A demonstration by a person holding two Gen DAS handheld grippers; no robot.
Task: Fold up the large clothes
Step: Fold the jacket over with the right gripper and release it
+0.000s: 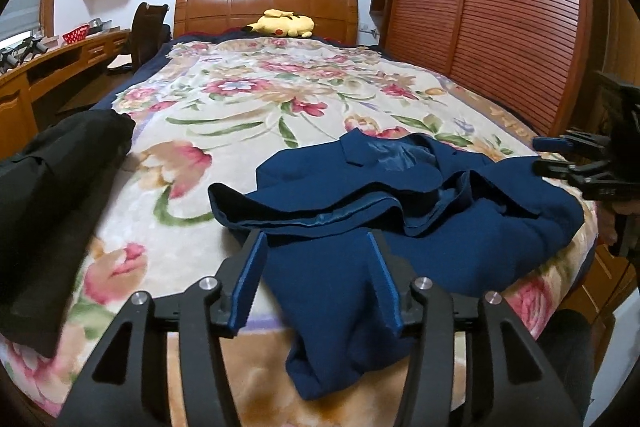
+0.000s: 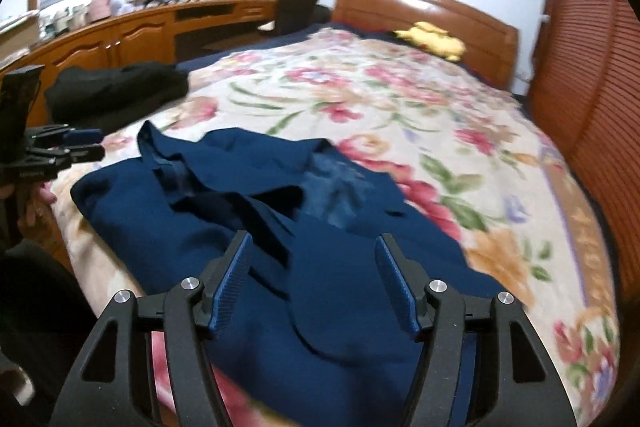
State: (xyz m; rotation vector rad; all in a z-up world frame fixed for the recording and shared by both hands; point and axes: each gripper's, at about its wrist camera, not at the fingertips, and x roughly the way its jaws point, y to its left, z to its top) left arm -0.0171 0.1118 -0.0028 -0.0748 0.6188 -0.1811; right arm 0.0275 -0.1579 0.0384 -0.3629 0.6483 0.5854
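Right now the rumpled navy blazer (image 1: 420,211) lies across the bed's (image 1: 224,115) near edge, directly ahead of both spread, empty tools, left tool (image 1: 316,241) over its hanging corner, right tool (image 2: 314,243) above its middle

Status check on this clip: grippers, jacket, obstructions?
Left gripper open, right gripper open, both empty over the blue jacket. Jacket crumpled, unfolded, near bed edge. Black garment lies apart, not obstructing.

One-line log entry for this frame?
stage: pre-grasp | left gripper: open, over jacket hem | right gripper: open, over jacket | jacket: crumpled, unfolded on bed | black garment: left edge
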